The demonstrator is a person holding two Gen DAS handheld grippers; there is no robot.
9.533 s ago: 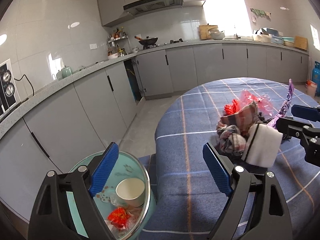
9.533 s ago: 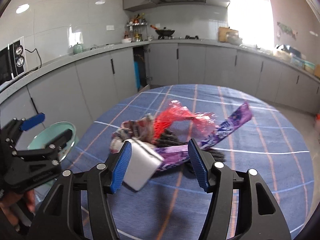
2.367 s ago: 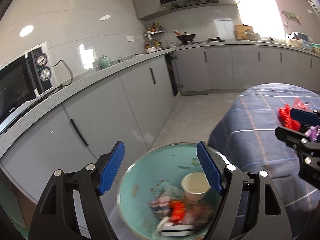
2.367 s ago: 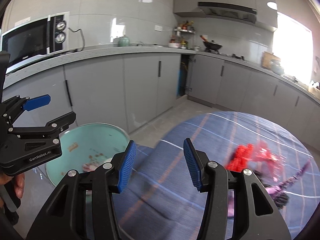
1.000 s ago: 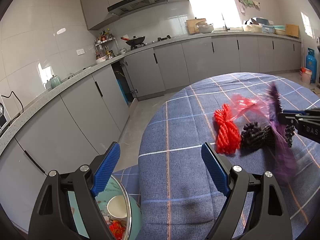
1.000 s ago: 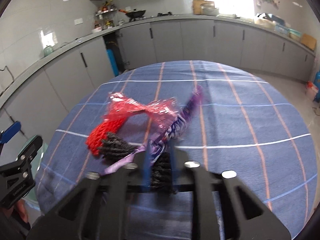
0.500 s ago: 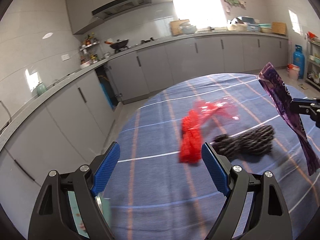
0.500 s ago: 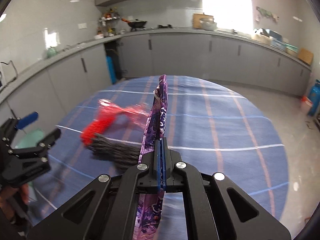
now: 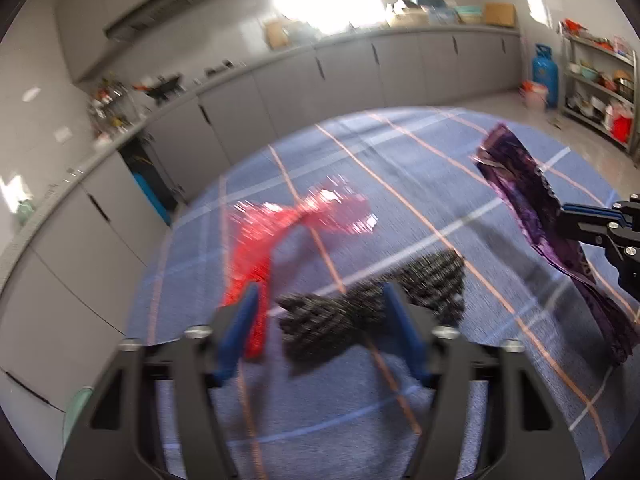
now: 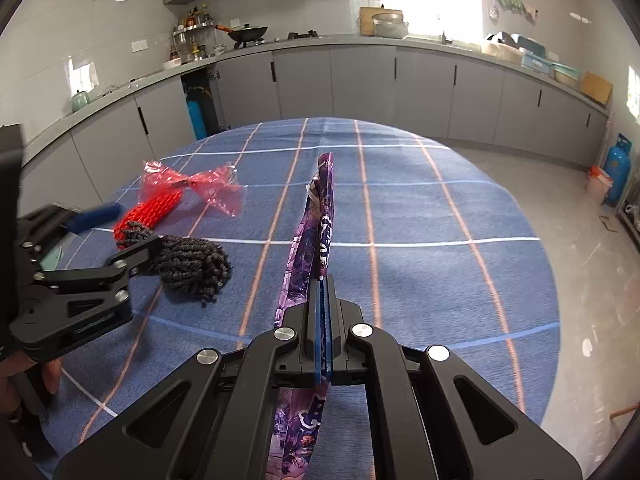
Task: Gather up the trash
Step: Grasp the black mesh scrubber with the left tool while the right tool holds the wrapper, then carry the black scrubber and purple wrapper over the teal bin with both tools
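Above tablecloth [image 10: 440, 240]: right tongs [image 10: 323, 292] pinch wrapper [image 10: 316, 216].

Your round table [image 10: 420, 216] wears a blue checked cloth [image 9: 400, 168]. On it lie a red mesh net with crinkled red film [image 10: 168, 196] and, touching the net's near end, a bundle of dark grey yarn [image 10: 192, 260].

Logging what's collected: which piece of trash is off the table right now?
The purple wrapper, pinched in the shut right gripper. The red mesh bag and black yarn bundle lie on the tablecloth.
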